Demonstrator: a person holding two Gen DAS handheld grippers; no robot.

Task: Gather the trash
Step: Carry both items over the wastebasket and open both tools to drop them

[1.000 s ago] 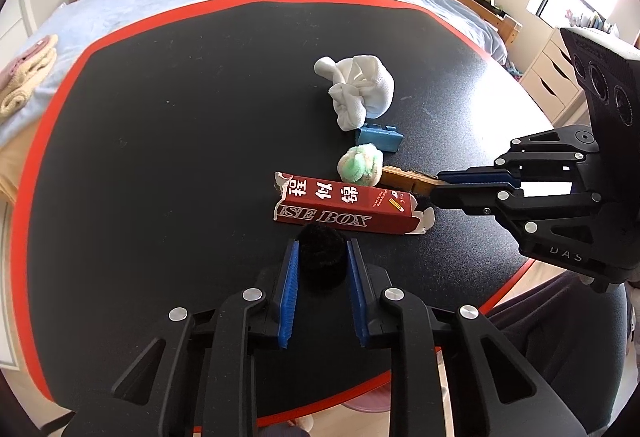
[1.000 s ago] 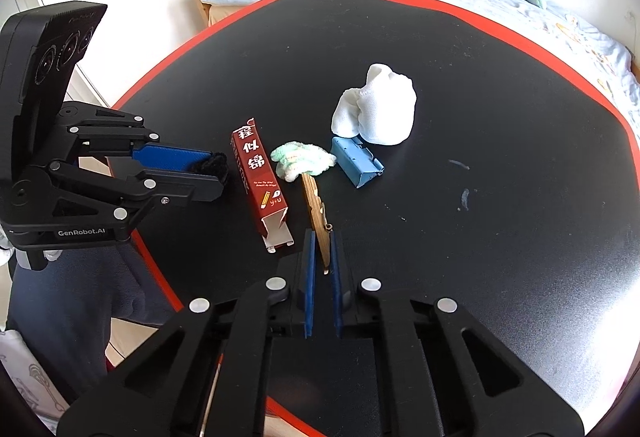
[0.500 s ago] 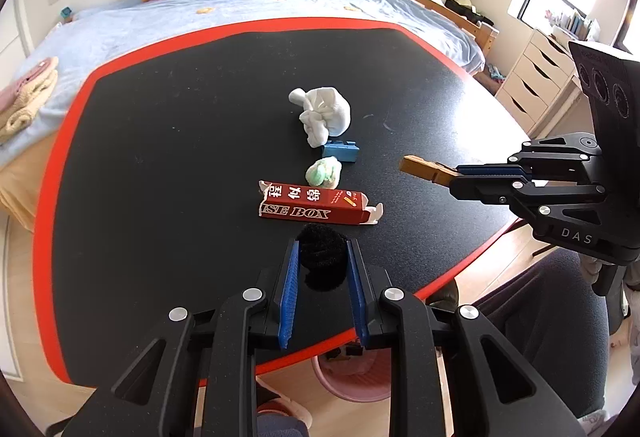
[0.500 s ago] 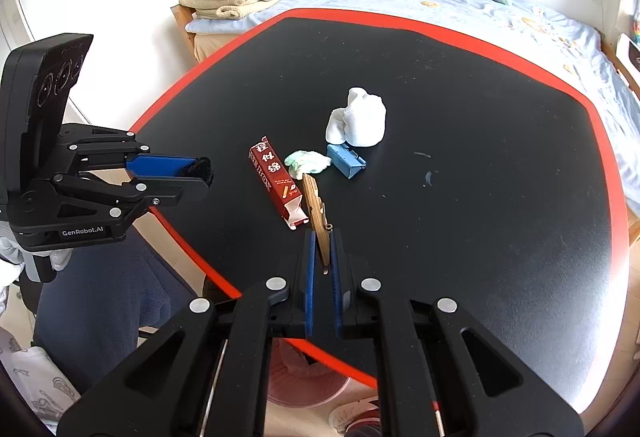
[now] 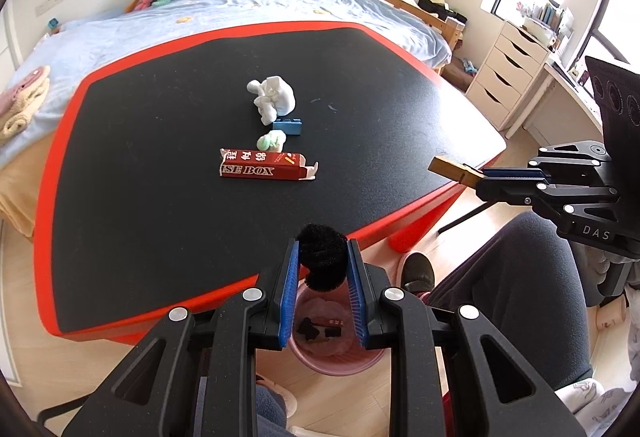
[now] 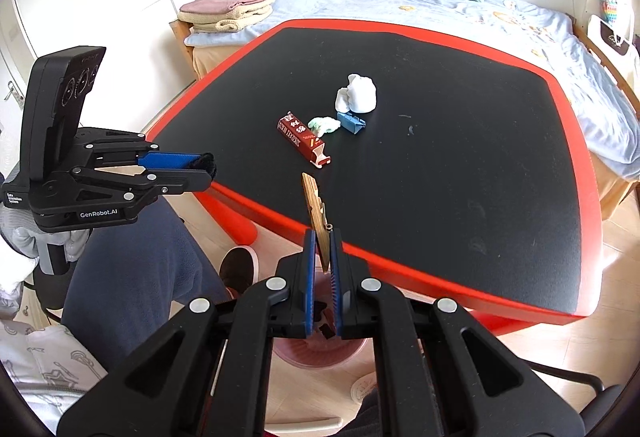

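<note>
At lower centre of the left view, the left gripper [image 5: 323, 269] pinches a black pompom [image 5: 322, 261] over a pink bin [image 5: 332, 359]. Low in the right view, the right gripper [image 6: 322, 269] clamps a wooden clothespin [image 6: 317, 221] above the table [image 6: 460, 173] edge.

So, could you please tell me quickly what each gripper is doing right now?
Left gripper: closed on the black fuzzy ball.
Right gripper: closed on the wooden clothespin.
</note>
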